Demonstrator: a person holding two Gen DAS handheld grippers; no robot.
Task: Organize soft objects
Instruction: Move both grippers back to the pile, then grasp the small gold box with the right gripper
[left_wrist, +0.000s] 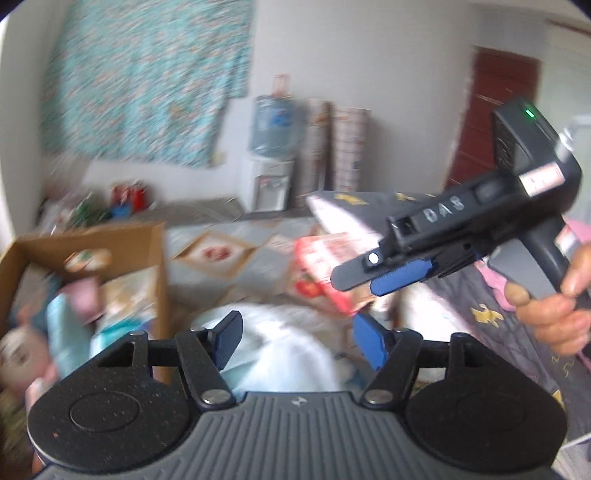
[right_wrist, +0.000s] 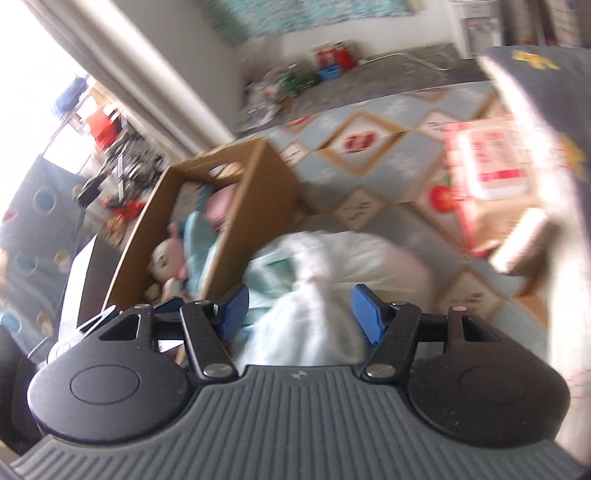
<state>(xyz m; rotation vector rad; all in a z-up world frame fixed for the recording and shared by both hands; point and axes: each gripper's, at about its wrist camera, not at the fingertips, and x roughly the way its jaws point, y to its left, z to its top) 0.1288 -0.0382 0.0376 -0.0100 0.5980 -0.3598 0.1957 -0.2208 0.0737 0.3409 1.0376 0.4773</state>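
Observation:
A white and pale teal soft bundle (left_wrist: 280, 350) lies on the patterned bed sheet (left_wrist: 221, 251), just right of an open cardboard box (left_wrist: 159, 266). The box holds a doll (left_wrist: 18, 354) and other soft things. My left gripper (left_wrist: 299, 341) hovers over the bundle with its blue pads wide apart and not pressing on it. My right gripper (left_wrist: 354, 284), held in a hand (left_wrist: 554, 306), points in from the right above it. In the right wrist view the right gripper (right_wrist: 301, 314) stands open with the bundle (right_wrist: 317, 295) between its pads, beside the box (right_wrist: 255, 192) and the doll (right_wrist: 162, 262).
A pink printed package (left_wrist: 325, 266) (right_wrist: 487, 173) lies on the sheet behind the bundle. A dark quilt with yellow figures (left_wrist: 480, 317) covers the right side. A water dispenser (left_wrist: 273, 147) stands by the far wall. Both views are blurred.

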